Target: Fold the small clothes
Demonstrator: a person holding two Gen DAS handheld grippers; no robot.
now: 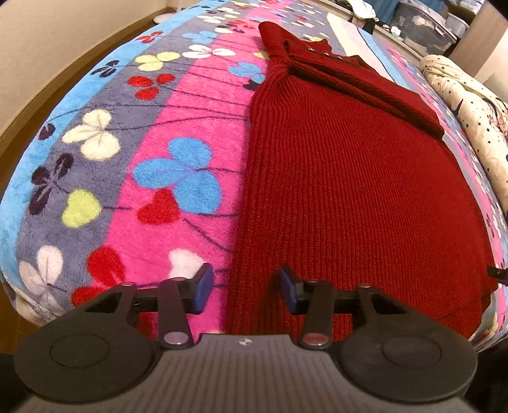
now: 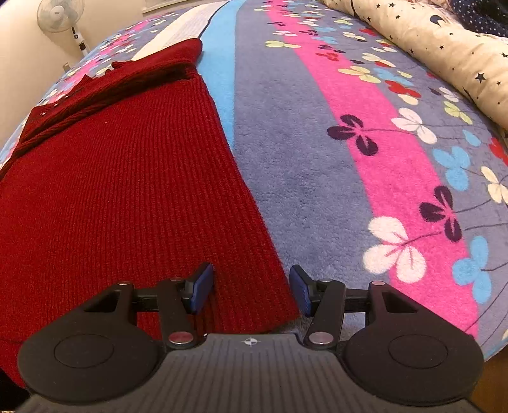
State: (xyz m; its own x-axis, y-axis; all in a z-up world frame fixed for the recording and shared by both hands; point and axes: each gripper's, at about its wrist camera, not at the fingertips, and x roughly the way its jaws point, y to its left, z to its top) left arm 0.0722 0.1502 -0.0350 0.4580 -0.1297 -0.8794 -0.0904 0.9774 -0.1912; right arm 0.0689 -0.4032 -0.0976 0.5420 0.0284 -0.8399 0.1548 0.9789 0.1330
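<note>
A dark red ribbed knit garment lies flat on a flowered fleece blanket, with its sleeves folded across the far end. My left gripper is open, its jaws straddling the garment's near left corner. In the right wrist view the same garment fills the left half, and my right gripper is open with its jaws straddling the near right corner. Neither gripper holds the cloth.
The blanket covers a bed. A cream star-print quilt is bunched along the bed's right side, also seen in the left wrist view. A white standing fan is at the far left. Storage bins stand beyond the bed.
</note>
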